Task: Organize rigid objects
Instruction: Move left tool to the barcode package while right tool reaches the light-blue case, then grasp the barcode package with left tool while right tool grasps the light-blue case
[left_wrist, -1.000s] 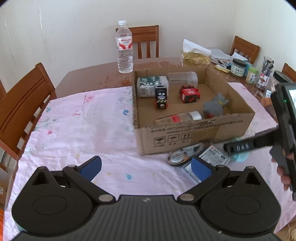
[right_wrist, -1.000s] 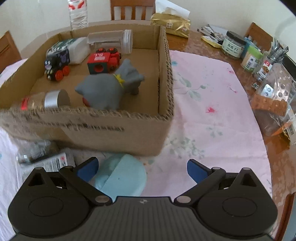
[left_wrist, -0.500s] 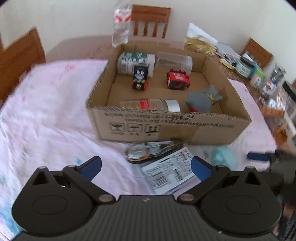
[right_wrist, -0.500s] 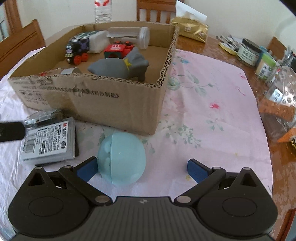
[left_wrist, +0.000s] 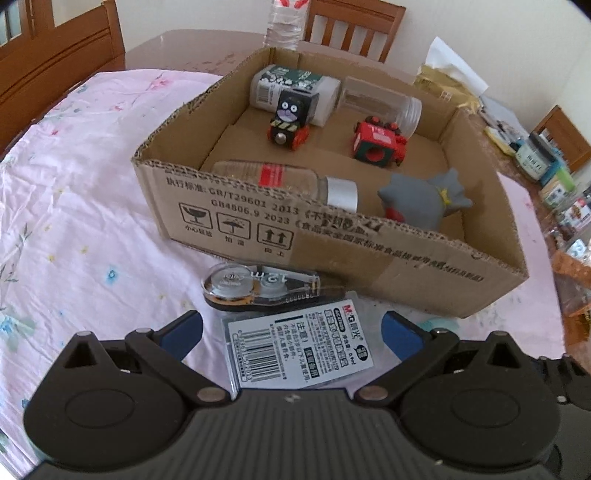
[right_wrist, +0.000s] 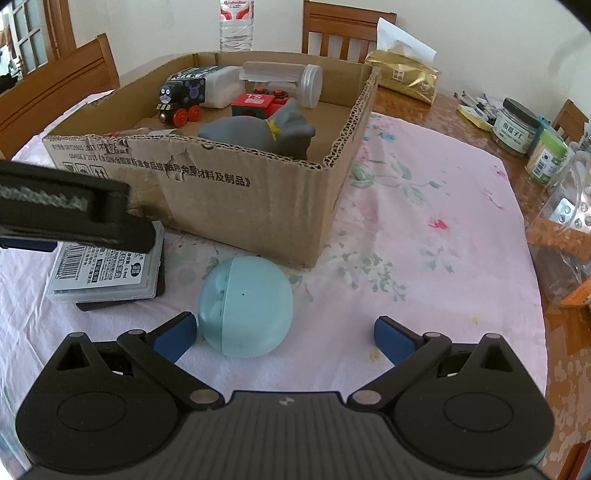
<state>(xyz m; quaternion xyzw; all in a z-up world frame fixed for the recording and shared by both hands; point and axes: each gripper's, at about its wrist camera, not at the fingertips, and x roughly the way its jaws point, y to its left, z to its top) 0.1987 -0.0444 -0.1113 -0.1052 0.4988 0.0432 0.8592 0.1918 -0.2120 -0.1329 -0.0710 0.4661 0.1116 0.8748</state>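
Two items lie before cardboard box (left_wrist: 332, 254).

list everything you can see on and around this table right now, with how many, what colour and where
cardboard box: 1, brown, open, on the pink cloth
toy trains: 2, one black, one red, in the box
grey toy animal: 1, in the box
clear bottles and jars: 3, lying in the box
correction tape: 1, clear, on the cloth against the box front
small labelled case: 1, grey, before the tape
egg-shaped capsule: 1, light blue, on the cloth
water bottle: 1, clear, behind the box
gold pack: 1, beside the box
jars and clutter: several, table's right edge
wooden chairs: several, brown
left gripper: open, around the case
right gripper: open, at the capsule
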